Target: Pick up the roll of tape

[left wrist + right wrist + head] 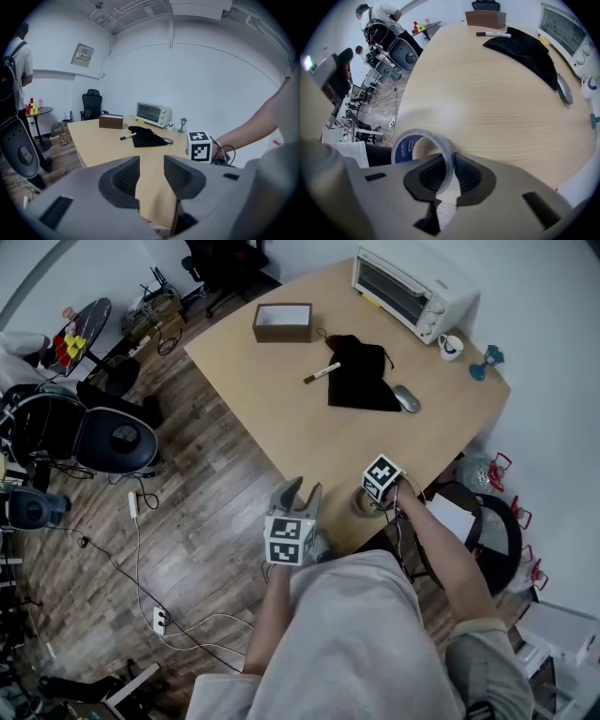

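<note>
A roll of clear tape with a blue inner core stands on its edge at the near rim of the wooden table. My right gripper points steeply down and is shut on the roll's wall, one pad inside the ring and one outside. In the head view the tape shows just under the right gripper at the table's near corner. My left gripper hovers off the table's edge to the left of the tape. Its jaws stand apart with nothing between them.
Farther back on the table lie a black cloth bag, a marker, a mouse and a brown box. A toaster oven and mug stand at the far side. Office chairs stand on the floor.
</note>
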A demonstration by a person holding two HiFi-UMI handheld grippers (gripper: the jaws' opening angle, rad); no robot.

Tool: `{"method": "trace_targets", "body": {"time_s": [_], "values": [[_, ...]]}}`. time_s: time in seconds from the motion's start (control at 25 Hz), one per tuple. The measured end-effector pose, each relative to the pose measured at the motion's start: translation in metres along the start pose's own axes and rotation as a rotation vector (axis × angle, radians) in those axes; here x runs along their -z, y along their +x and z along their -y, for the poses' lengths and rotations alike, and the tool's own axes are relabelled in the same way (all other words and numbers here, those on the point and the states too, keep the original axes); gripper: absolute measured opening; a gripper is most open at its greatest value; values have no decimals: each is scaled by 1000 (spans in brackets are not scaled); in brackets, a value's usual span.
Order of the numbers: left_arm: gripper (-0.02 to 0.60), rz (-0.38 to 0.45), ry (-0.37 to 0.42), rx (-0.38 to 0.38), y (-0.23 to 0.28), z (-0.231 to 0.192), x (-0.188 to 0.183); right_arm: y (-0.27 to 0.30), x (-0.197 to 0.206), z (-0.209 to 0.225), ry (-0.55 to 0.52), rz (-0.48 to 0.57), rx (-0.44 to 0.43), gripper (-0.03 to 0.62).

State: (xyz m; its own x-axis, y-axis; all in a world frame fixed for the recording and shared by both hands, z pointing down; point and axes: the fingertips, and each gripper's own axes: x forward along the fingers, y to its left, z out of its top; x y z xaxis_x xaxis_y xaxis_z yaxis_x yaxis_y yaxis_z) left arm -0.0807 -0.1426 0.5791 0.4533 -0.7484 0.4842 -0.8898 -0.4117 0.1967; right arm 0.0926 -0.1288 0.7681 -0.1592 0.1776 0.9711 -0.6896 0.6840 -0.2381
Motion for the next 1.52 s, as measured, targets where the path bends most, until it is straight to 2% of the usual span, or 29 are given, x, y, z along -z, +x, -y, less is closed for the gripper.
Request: {"method": "trace_targets", "body": {"time_s": [0.6,1.16,1.52], "values": [[137,0,4,-18,-1,-1,3,-13,-15,-7,-17,59,-16,48],[17,16,3,-62,-2,-8,2,-21,-27,-11,-37,121,-22,49],[6,20,-6,-58,-3,-8,-4,-40,-36,-15,-55,181,-23,49]]}}
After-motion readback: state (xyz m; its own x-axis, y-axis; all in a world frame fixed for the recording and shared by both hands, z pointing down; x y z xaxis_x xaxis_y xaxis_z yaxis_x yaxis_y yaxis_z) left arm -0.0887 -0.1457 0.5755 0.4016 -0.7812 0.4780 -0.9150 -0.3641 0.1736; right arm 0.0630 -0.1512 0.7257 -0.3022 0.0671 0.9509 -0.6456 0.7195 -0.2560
